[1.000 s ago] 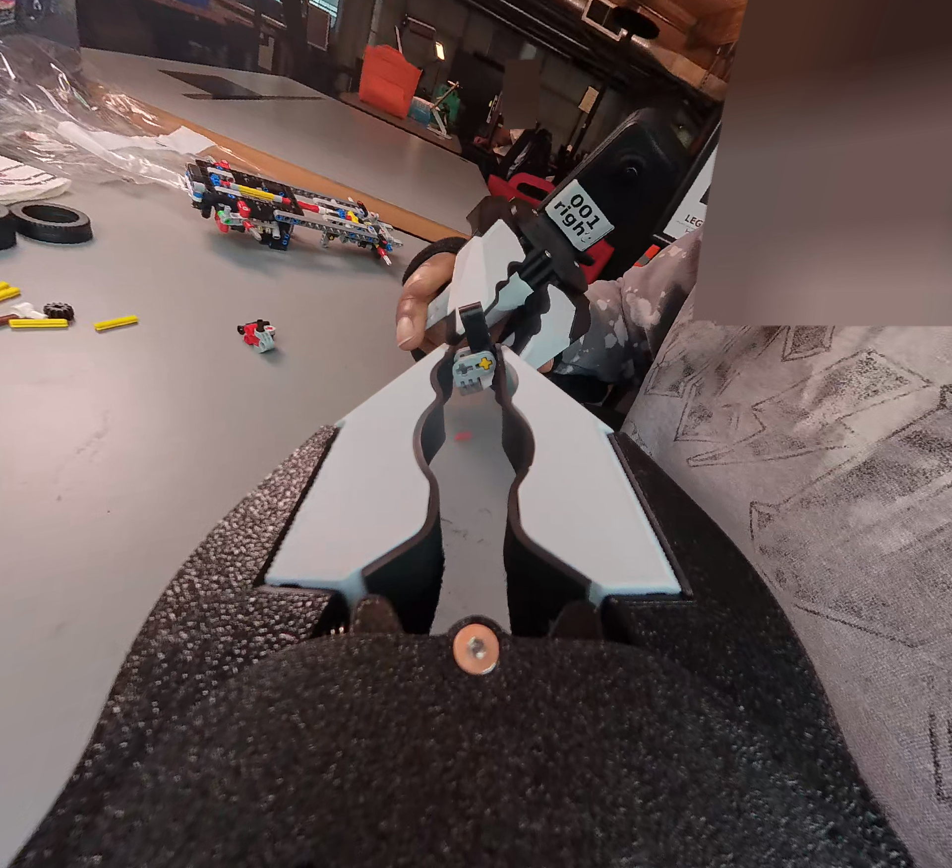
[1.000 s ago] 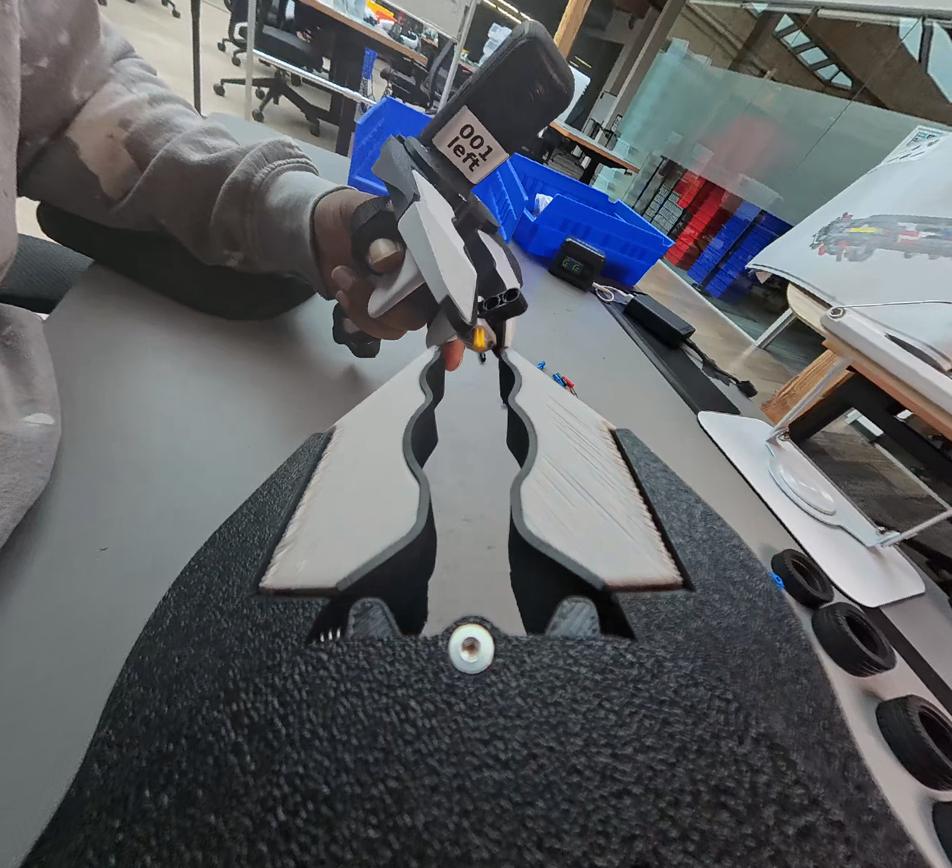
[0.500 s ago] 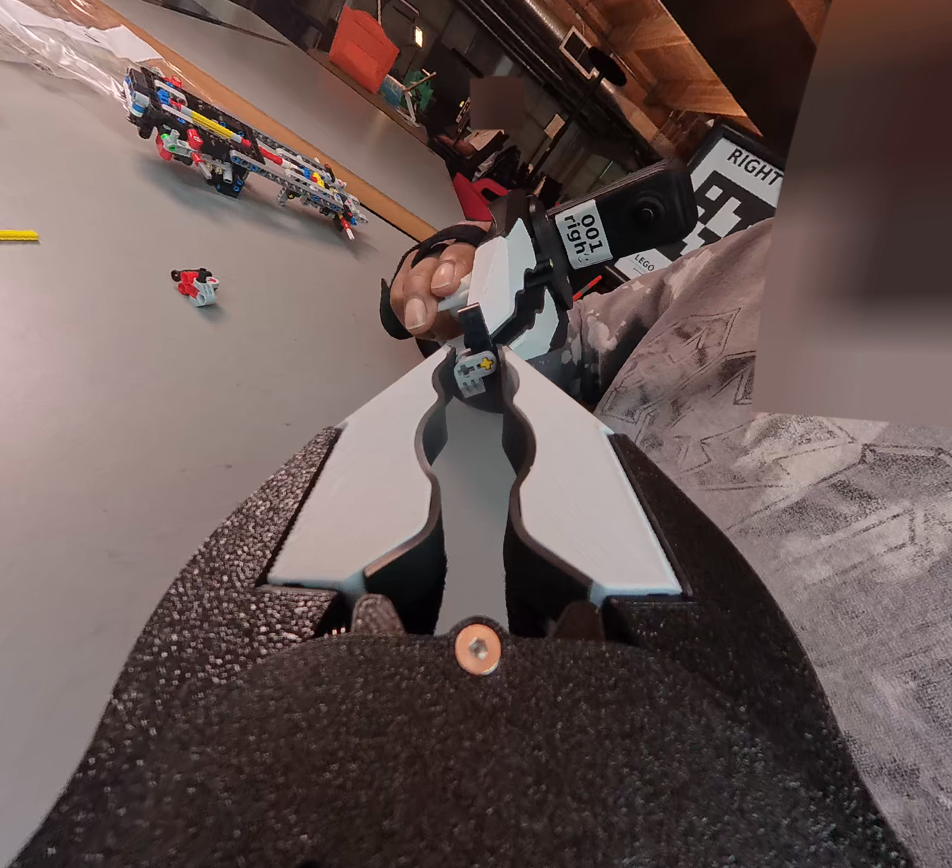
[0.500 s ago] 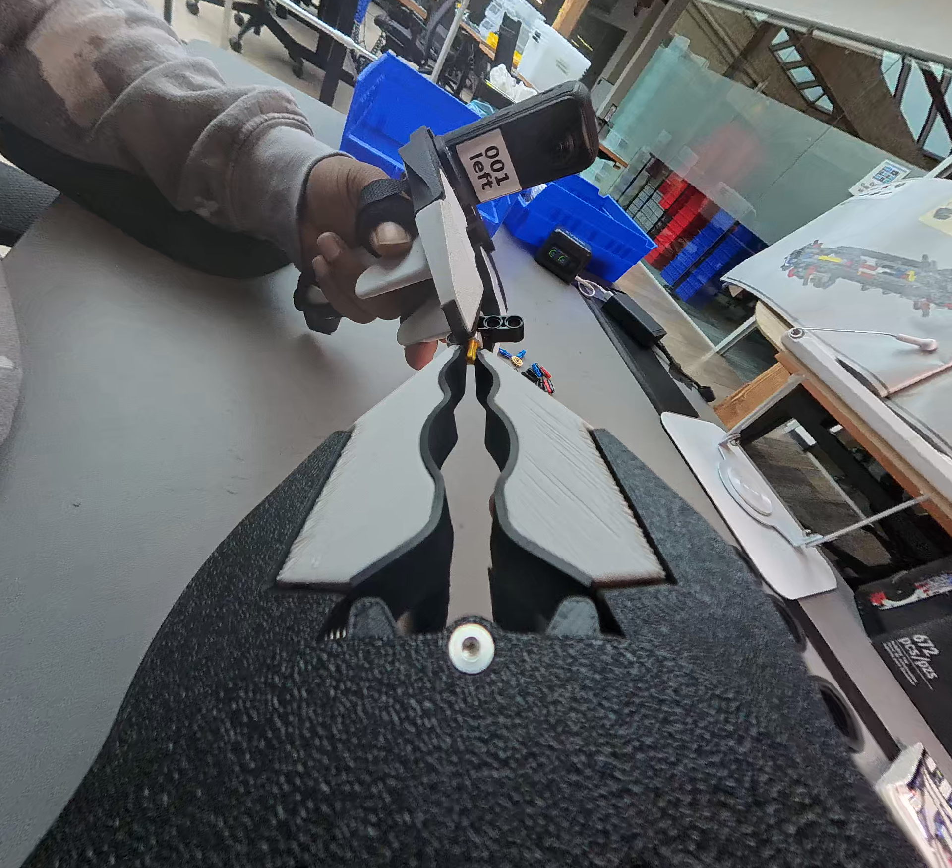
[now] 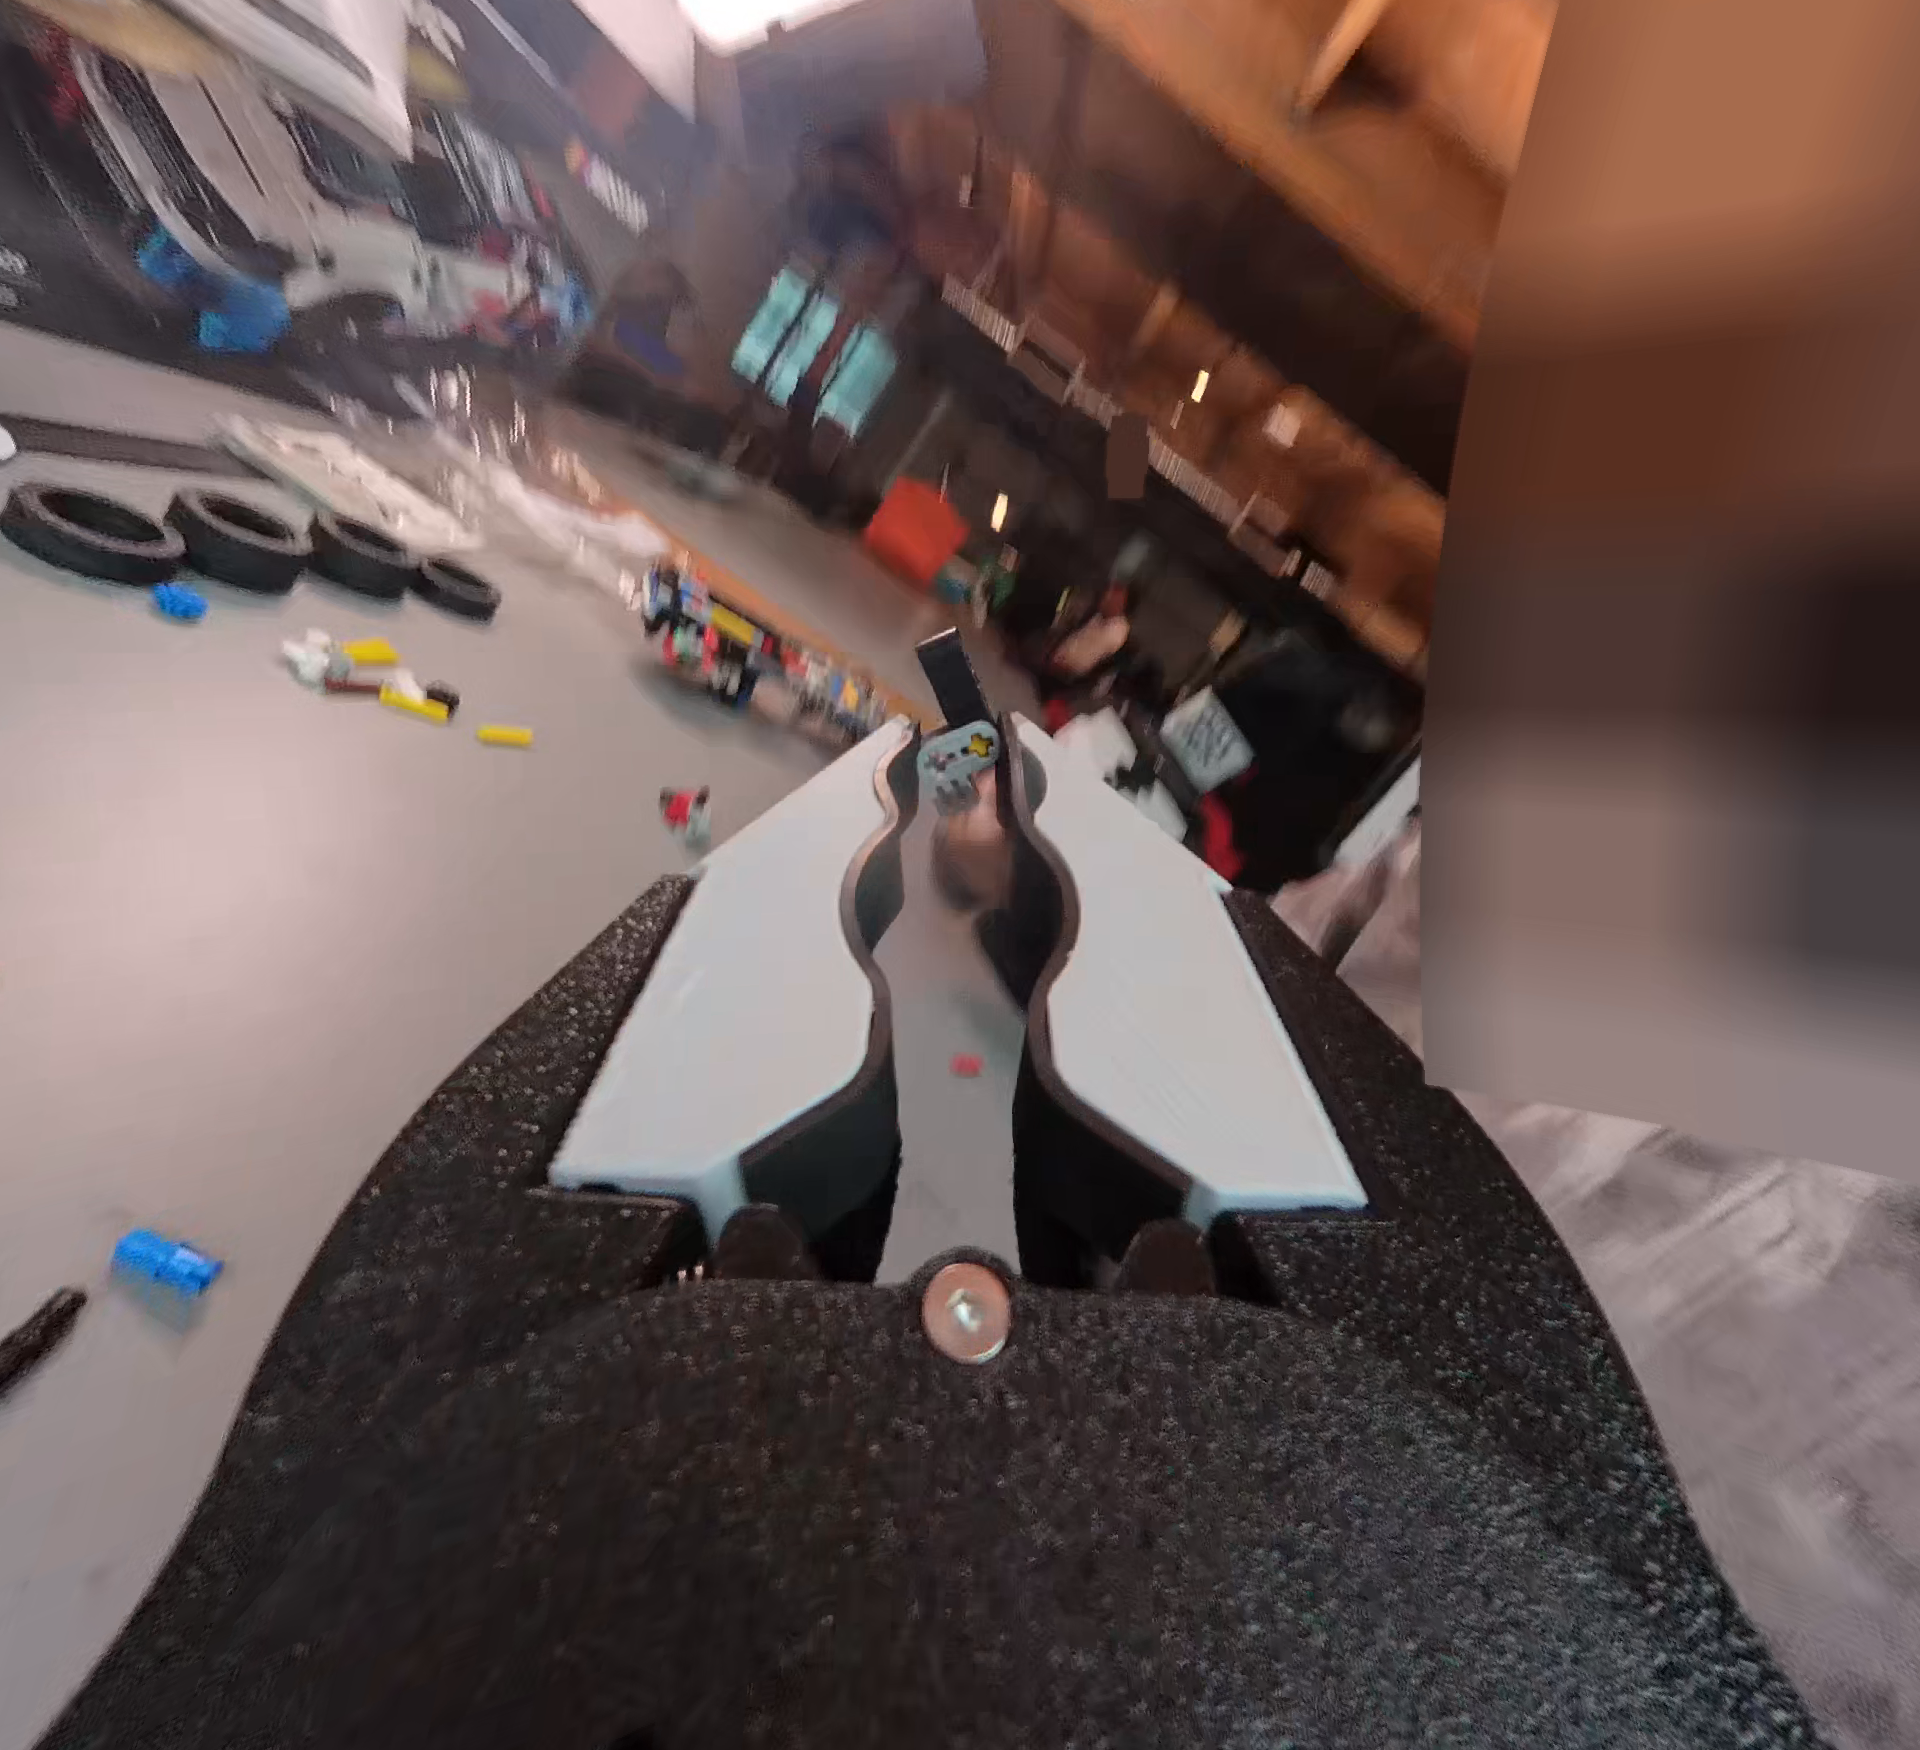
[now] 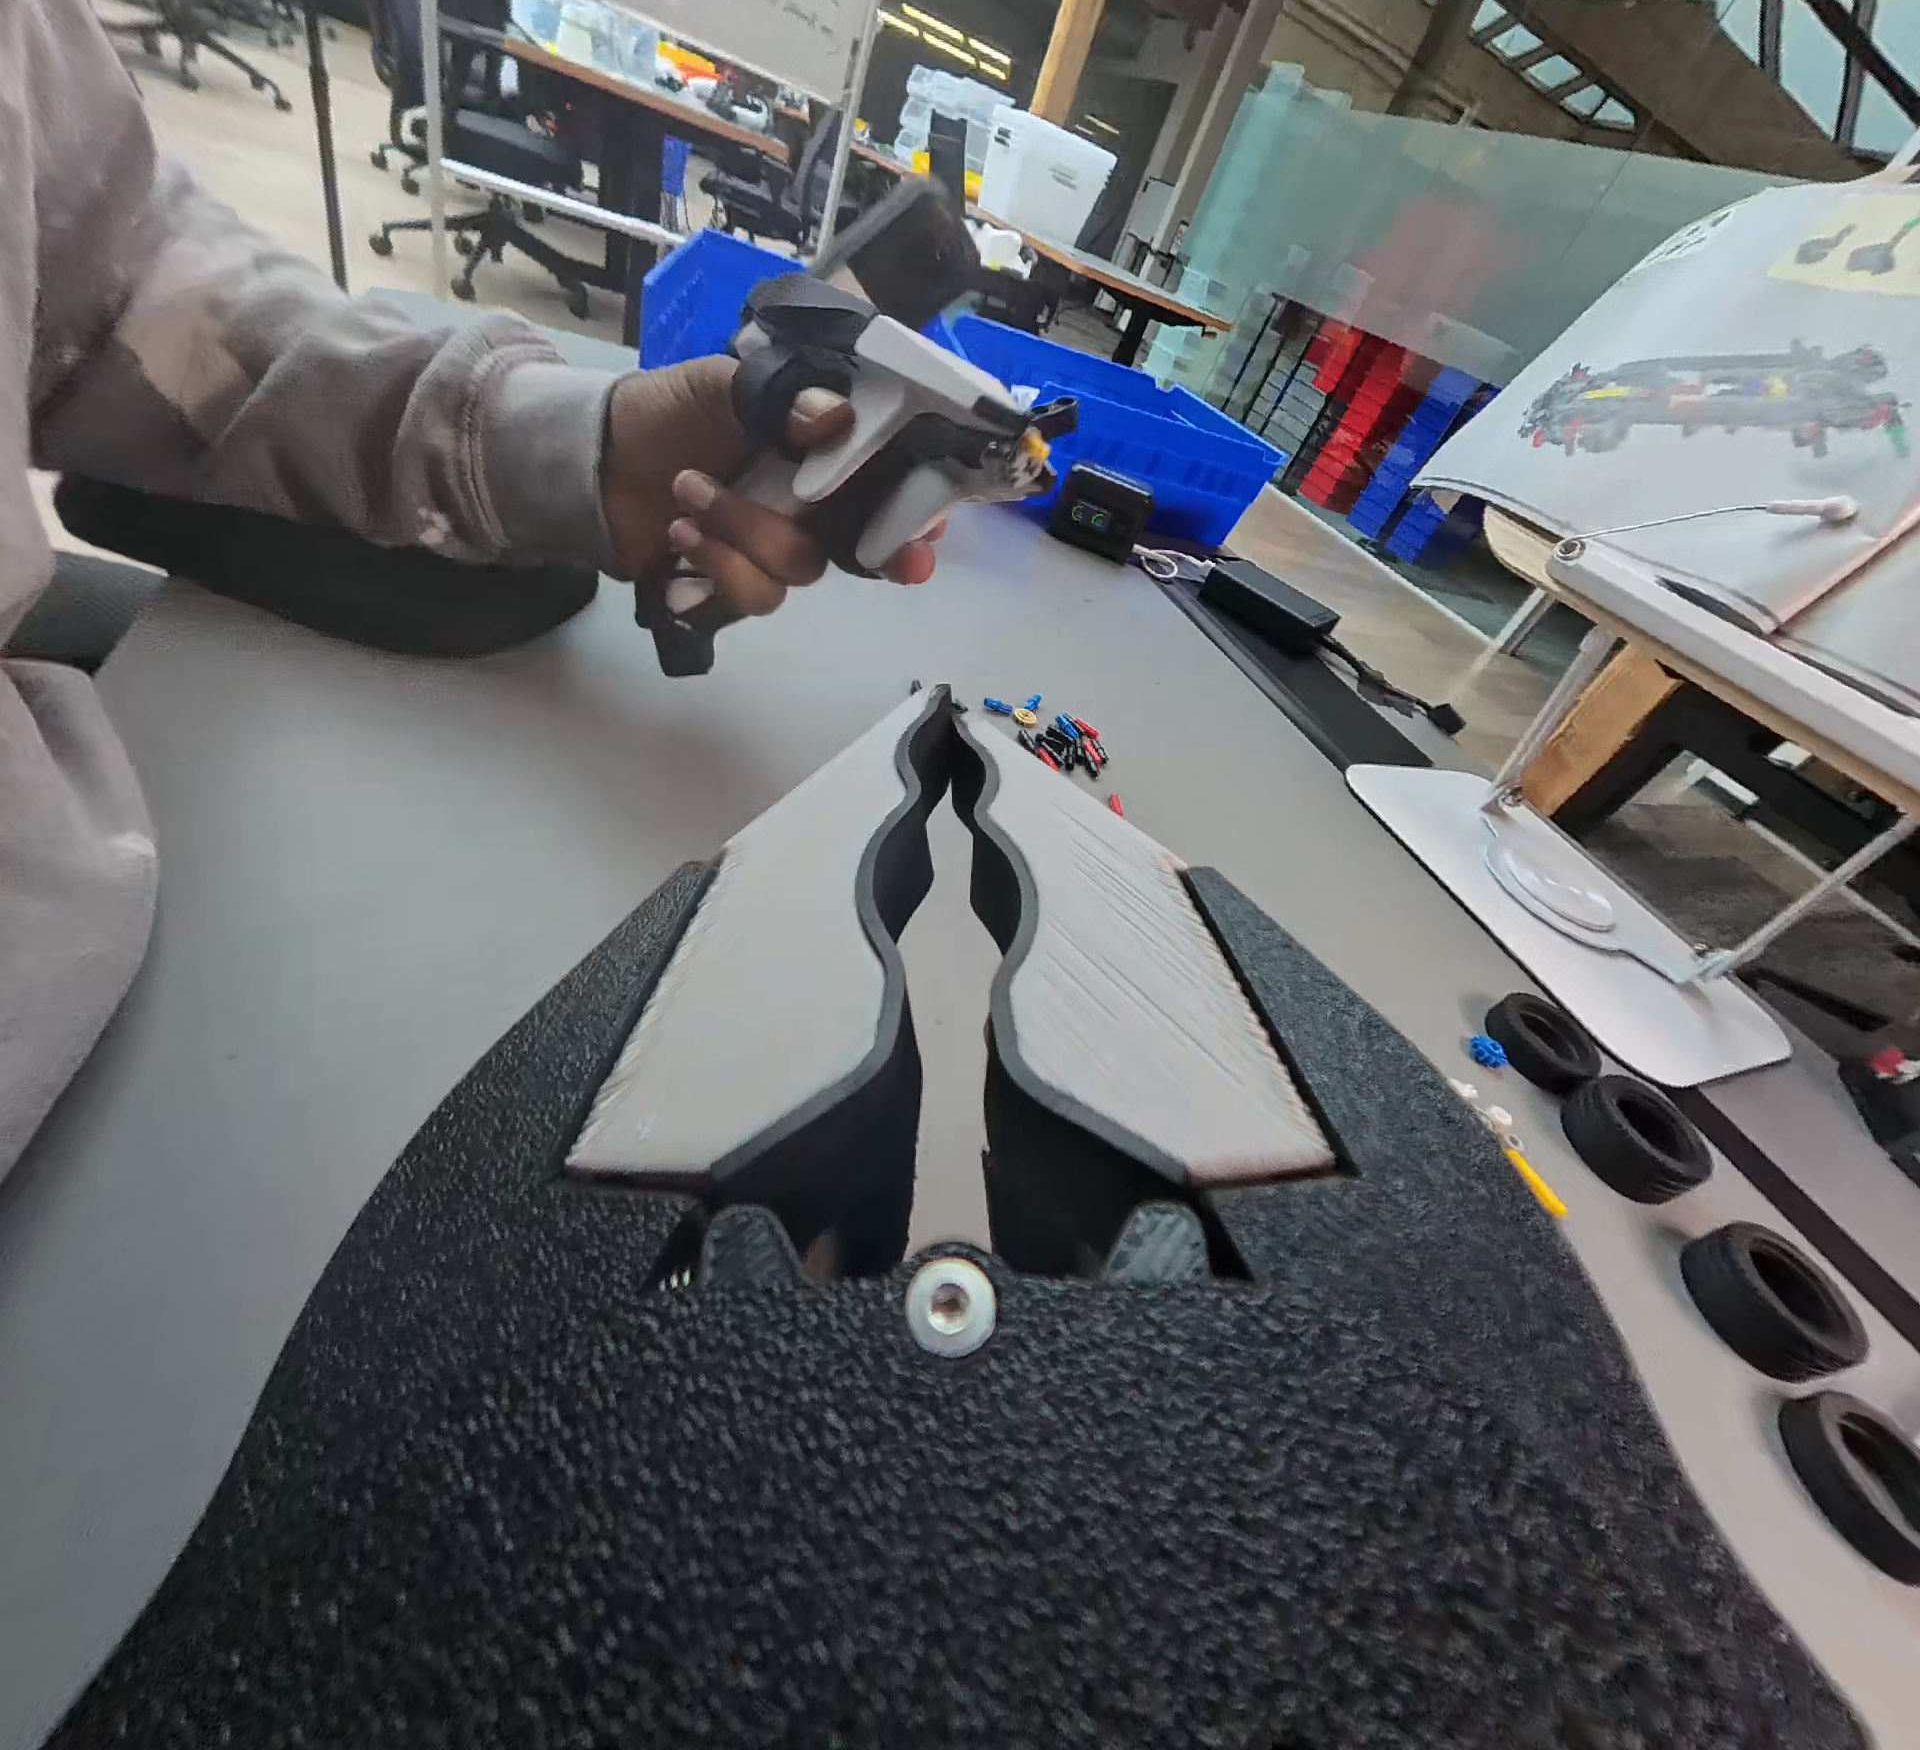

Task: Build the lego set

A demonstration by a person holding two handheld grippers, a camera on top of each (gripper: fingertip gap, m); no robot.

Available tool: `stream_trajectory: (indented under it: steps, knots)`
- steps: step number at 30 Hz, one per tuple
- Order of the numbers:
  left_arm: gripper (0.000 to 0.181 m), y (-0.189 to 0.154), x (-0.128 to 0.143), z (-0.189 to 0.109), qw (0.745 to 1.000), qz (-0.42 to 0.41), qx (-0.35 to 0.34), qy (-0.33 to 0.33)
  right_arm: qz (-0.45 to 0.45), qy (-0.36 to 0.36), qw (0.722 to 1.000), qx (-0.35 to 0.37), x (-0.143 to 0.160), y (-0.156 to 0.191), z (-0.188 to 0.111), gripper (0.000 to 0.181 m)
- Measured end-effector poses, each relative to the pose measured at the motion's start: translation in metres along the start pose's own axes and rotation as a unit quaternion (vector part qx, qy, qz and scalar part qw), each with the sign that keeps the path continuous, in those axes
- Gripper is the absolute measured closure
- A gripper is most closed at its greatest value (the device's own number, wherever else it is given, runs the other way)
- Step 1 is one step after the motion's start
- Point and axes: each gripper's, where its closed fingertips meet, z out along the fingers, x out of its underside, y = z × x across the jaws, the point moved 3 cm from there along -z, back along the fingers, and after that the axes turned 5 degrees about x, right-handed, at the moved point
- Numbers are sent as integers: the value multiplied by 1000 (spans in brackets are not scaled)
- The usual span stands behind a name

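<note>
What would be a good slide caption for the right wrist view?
The empty right gripper hovers shut over the table while the left gripper holds a small Lego piece aloft.

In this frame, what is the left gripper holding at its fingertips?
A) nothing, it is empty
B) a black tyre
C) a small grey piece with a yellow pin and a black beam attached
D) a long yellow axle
C: the left gripper is shut on a small grey piece with a yellow pin and a black beam sticking up, while the tyres lie on the table.
</note>
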Motion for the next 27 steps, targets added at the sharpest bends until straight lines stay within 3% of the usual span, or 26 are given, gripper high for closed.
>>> stream_trajectory:
  steps: [1,3,5,7,8,15,20,23,27]
  knots:
    - [167,-6,25,11,998,25,2,66,-17,4,1000,-3,2,5,5,181]
    - [167,-19,59,39,990,27,37,133,-36,6,999,2,3,10,19,181]
    - [167,-22,58,47,989,19,47,139,-44,9,999,10,3,6,23,181]
    - [167,-14,60,45,989,4,32,143,-54,13,998,-4,3,12,25,160]
    - [167,-12,63,44,989,-7,29,146,-63,18,998,-8,4,16,25,158]
    - [167,-9,76,47,984,-9,5,180,-131,54,990,9,13,18,28,176]
    - [167,-2,81,47,981,-18,-32,192,-173,88,981,12,21,18,29,179]
    - [168,2,82,48,982,-33,-55,177,-157,110,981,8,24,15,29,180]
    - [169,-4,72,52,986,-3,-49,161,-110,89,990,9,15,10,27,180]
